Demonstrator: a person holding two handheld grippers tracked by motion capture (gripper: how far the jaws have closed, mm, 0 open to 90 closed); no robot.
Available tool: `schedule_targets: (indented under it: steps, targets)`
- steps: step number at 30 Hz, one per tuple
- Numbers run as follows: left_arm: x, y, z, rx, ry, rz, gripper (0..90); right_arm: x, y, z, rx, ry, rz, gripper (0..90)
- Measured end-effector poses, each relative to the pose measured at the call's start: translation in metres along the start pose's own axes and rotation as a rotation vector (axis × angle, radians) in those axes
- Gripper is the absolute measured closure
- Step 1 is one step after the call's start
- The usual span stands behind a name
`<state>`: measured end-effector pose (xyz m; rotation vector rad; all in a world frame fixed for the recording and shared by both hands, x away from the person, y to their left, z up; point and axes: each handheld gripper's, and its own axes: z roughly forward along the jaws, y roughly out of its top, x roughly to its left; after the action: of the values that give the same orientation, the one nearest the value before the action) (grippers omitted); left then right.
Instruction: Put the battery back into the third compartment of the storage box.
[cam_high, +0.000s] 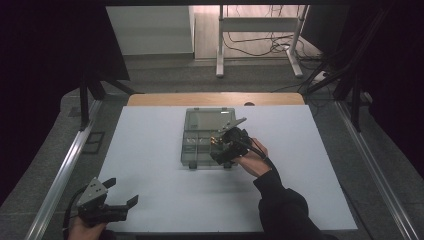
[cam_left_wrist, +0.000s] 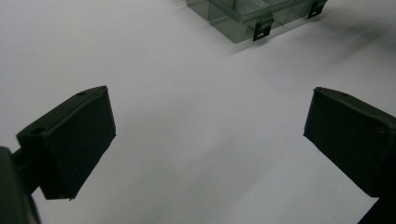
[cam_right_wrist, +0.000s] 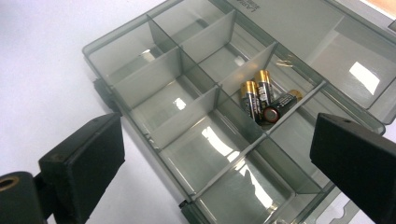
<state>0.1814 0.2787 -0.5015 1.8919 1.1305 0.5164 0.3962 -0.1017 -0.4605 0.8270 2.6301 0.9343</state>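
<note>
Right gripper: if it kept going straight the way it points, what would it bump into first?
Probably the box. The right gripper hangs open over it, aimed down at the empty compartments just short of the batteries. So it would likely meet a divider or a compartment floor first, though depth is hard to judge.

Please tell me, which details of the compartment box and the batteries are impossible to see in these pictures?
- Batteries: brand print too small and blurred in the right gripper view; exact count unsure, as they overlap.
- Compartment box: near-right part covered by the right gripper in the high view.
- Box: cut off by the top edge in the left gripper view.
</note>
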Motion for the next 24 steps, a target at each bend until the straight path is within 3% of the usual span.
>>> schedule_targets:
  steps: [24]
  targets:
    - [0.001, 0.000, -0.001, -0.006, -0.005, -0.009, 2.4, 0.010, -0.018, -0.033, -0.043, -0.026, -0.010, 1.7]
